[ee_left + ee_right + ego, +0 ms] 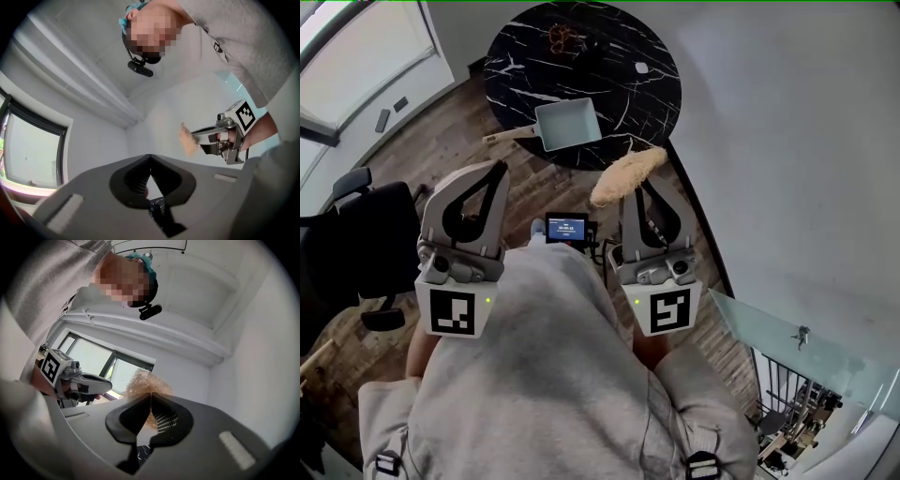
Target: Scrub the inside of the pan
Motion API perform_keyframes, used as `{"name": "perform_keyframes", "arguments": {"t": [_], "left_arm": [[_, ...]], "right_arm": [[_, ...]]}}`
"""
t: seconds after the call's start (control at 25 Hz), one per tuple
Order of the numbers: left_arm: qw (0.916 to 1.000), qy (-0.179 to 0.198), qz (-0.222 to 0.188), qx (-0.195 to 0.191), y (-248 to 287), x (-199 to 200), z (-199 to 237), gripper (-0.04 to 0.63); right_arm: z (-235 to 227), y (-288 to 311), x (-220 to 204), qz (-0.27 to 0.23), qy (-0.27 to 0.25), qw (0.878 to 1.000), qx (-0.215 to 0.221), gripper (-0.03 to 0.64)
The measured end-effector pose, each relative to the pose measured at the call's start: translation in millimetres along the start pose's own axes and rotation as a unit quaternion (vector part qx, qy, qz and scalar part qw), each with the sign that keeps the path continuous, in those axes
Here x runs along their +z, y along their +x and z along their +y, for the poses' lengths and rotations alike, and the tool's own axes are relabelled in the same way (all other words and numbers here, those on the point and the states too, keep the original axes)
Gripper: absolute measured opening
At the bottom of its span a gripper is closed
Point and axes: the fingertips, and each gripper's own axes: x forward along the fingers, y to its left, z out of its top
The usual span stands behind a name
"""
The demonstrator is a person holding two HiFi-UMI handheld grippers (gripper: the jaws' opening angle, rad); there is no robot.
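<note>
Right gripper (639, 184): jaws are clamped on a tan, fuzzy scrubber (628, 175), which is pinched at its near end. The rest of the scrubber is seen sticking out past the jaw tips, slanted to the far right.

Left gripper (498, 169): jaws are brought together, tip against tip, with nothing held between them.

Position of both: the grippers are held side by side in front of the person's grey sweatshirt (553, 375), the left one at the left, and are kept apart from each other. A small lit screen (566, 228) is seen between them. Each gripper's own view is tilted up toward white wall and ceiling.

Pan (569, 125): square, pale grey-blue, with a light wooden handle (508, 135) pointed left. It is set upright at the near edge of the table, on the far side of both grippers and touched by neither.

Table (525, 56): round, black with white veining. A small brown item (562, 37) is placed at its far side and a small white item (642, 67) toward its right.

Surroundings: a wooden floor (422, 155) is laid under the table. A black chair (370, 239) is placed at the left. A glass panel (769, 323) is seen at the near right.
</note>
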Motion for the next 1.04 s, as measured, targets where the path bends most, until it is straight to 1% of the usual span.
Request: {"name": "perform_keyframes", "arguments": {"t": [0.2, 0.48, 0.8, 0.92, 1.04], "left_arm": [[0.9995, -0.009, 0.032, -0.003, -2.3, -17.8, -0.7, -0.002], [0.9984, -0.015, 0.055, -0.005, -4.2, -30.9, 2.1, -0.002], [0.9976, -0.018, 0.066, -0.011, -6.2, -37.5, 2.2, -0.002], [0.9975, -0.032, 0.059, -0.021, -8.5, -33.9, 1.7, -0.002], [0.9968, -0.050, 0.049, -0.039, -11.0, -28.2, -0.8, -0.002]], "right_arm": [[1.9, 1.7, -6.2, 0.010, -0.002, 1.000, -0.004, 0.025], [0.2, 5.8, -12.3, 0.014, 0.003, 1.000, -0.007, 0.025], [-0.1, 9.1, -16.7, 0.020, 0.006, 1.000, -0.008, 0.025], [2.7, 10.2, -15.0, 0.022, -0.001, 1.000, -0.009, 0.025], [9.9, 11.7, -14.4, 0.030, -0.021, 0.999, -0.009, 0.024]]}}
